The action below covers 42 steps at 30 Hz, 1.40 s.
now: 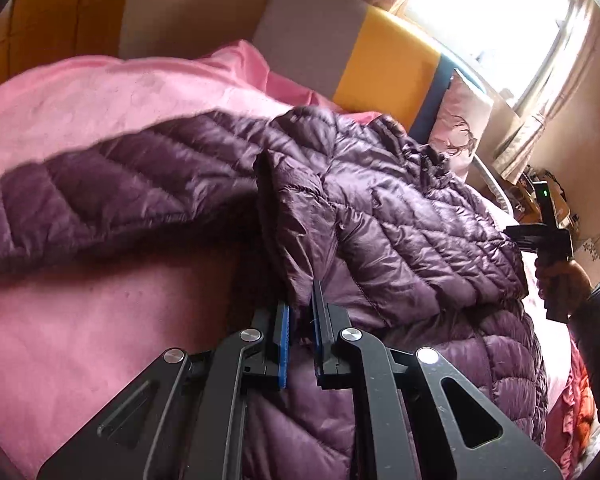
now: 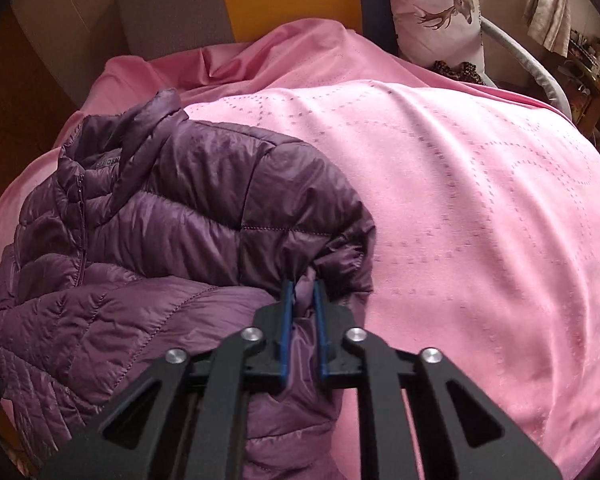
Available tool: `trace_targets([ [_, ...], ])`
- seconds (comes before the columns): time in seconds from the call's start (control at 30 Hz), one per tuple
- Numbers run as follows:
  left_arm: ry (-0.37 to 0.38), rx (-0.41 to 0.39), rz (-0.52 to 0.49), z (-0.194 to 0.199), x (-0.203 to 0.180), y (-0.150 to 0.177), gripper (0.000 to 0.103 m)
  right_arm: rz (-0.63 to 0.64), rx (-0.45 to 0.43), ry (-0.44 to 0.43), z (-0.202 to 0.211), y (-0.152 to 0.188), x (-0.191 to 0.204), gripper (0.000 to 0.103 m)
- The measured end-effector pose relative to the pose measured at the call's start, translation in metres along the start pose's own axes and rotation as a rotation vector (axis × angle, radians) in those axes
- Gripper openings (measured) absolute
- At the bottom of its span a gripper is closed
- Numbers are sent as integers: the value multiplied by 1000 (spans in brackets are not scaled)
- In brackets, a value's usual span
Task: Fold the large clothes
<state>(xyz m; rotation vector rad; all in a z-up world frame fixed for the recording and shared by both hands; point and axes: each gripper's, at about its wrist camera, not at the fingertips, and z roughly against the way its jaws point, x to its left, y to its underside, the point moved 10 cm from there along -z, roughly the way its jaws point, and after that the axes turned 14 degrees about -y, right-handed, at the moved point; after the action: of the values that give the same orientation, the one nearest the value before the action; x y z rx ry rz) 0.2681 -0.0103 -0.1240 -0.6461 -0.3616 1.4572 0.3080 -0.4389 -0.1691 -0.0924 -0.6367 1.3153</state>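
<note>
The left gripper is clamped on a fold of the purple quilted down jacket; the right gripper pinches the bunched edge by its shoulder. A small label inside the collar is too blurred to read. The jacket is glossy, stitched in diagonal and straight channels, with its zip closed, and it lies partly folded on a pink bedspread. Its lower hem is cut off by the grippers' black frames. Beyond stands a deer-print pillow.
</note>
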Motion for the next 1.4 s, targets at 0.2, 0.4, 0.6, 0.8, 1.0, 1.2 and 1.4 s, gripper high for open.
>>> trace_targets([
  [0.2, 35, -76, -76, 8, -29, -38, 8, -105, -255, 30, 64, -3, -36, 3],
  [0.4, 1, -85, -169, -29, -67, -73, 8, -310, -304, 65, 61, 3, -93, 0],
  [0.6, -94, 21, -179, -88, -64, -77, 8, -414, -391, -56, 88, 6, -100, 12],
  [0.8, -94, 4, -197, -93, -66, -77, 8, -258, -422, -164, 125, 16, -26, 46],
  [1.0, -115, 17, -160, -104, -67, -74, 8, -143, -281, -38, 55, 47, 25, 57],
  [1.2, -94, 67, -125, -129, -65, -68, 10, -96, -271, 95, 10, 49, 5, 59],
  [1.4, 18, 78, 13, -124, -50, -60, 12, -82, -275, 97, 5, 49, 2, 60],
])
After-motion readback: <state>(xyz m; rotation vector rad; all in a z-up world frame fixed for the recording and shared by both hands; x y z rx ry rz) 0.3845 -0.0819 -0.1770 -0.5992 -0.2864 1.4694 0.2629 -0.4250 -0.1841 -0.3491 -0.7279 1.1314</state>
